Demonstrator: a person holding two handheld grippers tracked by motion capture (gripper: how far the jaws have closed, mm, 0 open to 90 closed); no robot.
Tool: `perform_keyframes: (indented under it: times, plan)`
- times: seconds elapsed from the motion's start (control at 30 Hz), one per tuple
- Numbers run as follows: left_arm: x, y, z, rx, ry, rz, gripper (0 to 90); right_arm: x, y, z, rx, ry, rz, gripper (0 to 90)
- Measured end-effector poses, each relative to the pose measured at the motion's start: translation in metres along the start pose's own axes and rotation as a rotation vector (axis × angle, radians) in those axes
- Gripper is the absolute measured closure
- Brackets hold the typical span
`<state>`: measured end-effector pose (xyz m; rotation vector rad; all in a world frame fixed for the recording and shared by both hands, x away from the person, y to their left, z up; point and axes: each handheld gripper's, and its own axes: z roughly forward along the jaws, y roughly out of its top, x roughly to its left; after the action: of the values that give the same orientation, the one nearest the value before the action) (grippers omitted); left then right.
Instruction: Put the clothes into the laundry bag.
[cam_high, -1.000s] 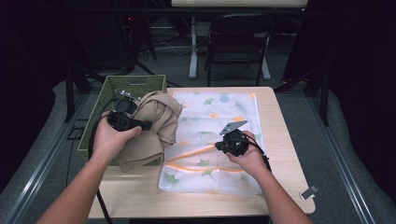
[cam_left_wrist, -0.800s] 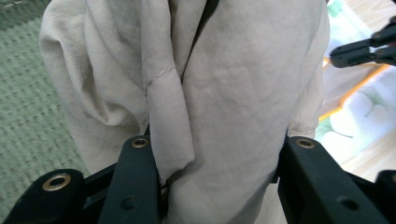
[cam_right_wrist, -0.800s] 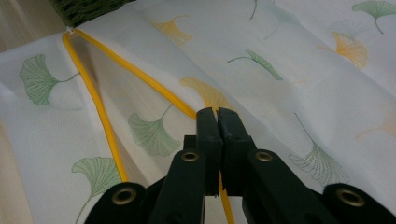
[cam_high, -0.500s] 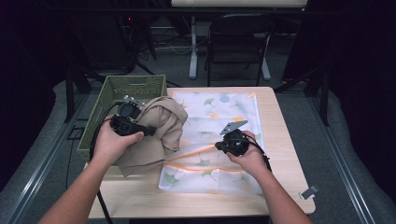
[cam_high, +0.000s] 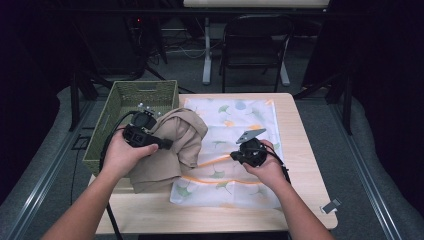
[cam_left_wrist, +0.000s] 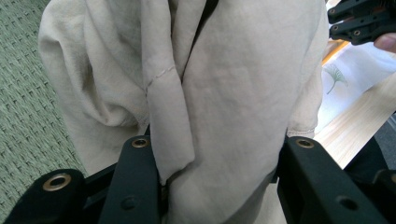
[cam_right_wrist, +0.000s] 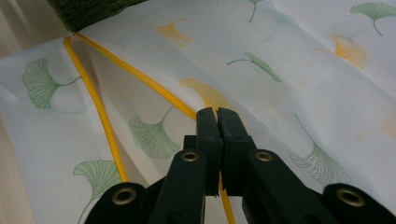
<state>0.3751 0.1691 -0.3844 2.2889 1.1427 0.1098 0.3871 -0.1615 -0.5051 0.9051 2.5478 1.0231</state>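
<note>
Beige garment (cam_high: 170, 150) bunched in my left gripper (cam_high: 159, 142) lifts beside the basket (cam_high: 117, 102), while my right gripper (cam_high: 235, 157) pins the ginkgo cloth's (cam_high: 250, 112) yellow hem (cam_right_wrist: 140, 79) flat.

beige cloth (cam_left_wrist: 224, 93) cropped, left tool's tips buried

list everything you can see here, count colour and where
beige garment: one, bunched, left half of the table, gripped by the left gripper
leaf-print cloth: one, white with green and orange leaves and a yellow edge, spread across the table's middle
basket: one, green woven, table's far left corner
table: one, light wood
chair: one, dark, on the floor beyond the table
small grey object: one, floor by the table's near right corner, too small to identify
left gripper: black, shut on the beige garment
right gripper: black, jaws together on the cloth's yellow edge
hands: two, one on each gripper
</note>
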Motion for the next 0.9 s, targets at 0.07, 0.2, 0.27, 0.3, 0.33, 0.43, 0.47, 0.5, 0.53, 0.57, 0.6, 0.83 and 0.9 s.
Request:
perform_keyframes:
  times: [0.07, 0.2, 0.27, 0.3, 0.33, 0.43, 0.47, 0.5, 0.53, 0.57, 0.6, 0.83, 0.9]
  plan:
    - [-0.002, 0.000, 0.001, -0.001, -0.003, 0.001, 62.3, 0.000, 0.000, 0.000, -0.005, 0.000, 0.002, 88.4]
    - [-0.007, -0.003, 0.003, 0.005, -0.004, 0.013, 62.3, -0.001, 0.000, -0.001, -0.005, 0.001, 0.005, 88.4]
    - [-0.008, -0.004, 0.005, 0.005, -0.007, 0.014, 62.3, -0.001, 0.000, -0.001, -0.007, -0.003, 0.009, 88.4]
    - [-0.008, -0.004, 0.005, 0.005, -0.007, 0.016, 62.3, -0.002, 0.000, -0.001, -0.010, 0.000, 0.006, 88.3]
    - [-0.009, -0.004, 0.006, 0.006, -0.007, 0.016, 62.3, -0.002, 0.001, -0.001, -0.006, 0.001, 0.007, 88.4]
    - [-0.011, -0.004, 0.008, 0.007, -0.003, 0.021, 62.3, -0.003, 0.003, 0.000, -0.001, -0.010, -0.002, 88.4]
    - [-0.011, -0.004, 0.008, 0.007, -0.005, 0.023, 62.3, -0.003, 0.004, 0.000, -0.001, -0.007, 0.000, 88.4]
    - [-0.011, -0.004, 0.008, 0.007, -0.005, 0.024, 62.3, -0.004, 0.005, 0.000, -0.006, -0.008, -0.001, 88.4]
    - [-0.012, -0.004, 0.008, 0.008, -0.004, 0.026, 62.3, -0.003, 0.005, 0.000, -0.011, -0.011, 0.002, 88.3]
    - [-0.013, -0.004, 0.008, 0.008, -0.005, 0.029, 62.3, -0.004, 0.006, 0.000, -0.004, -0.012, -0.006, 88.4]
    - [-0.014, -0.005, 0.008, 0.009, -0.001, 0.033, 62.3, -0.005, 0.006, 0.001, -0.005, -0.014, -0.003, 88.4]
    - [-0.023, -0.008, 0.009, 0.002, -0.007, 0.056, 62.3, -0.011, 0.008, 0.006, -0.001, -0.016, 0.012, 88.4]
    - [-0.026, -0.008, 0.010, 0.003, -0.012, 0.066, 62.3, -0.012, 0.009, 0.007, 0.001, -0.017, 0.011, 88.4]
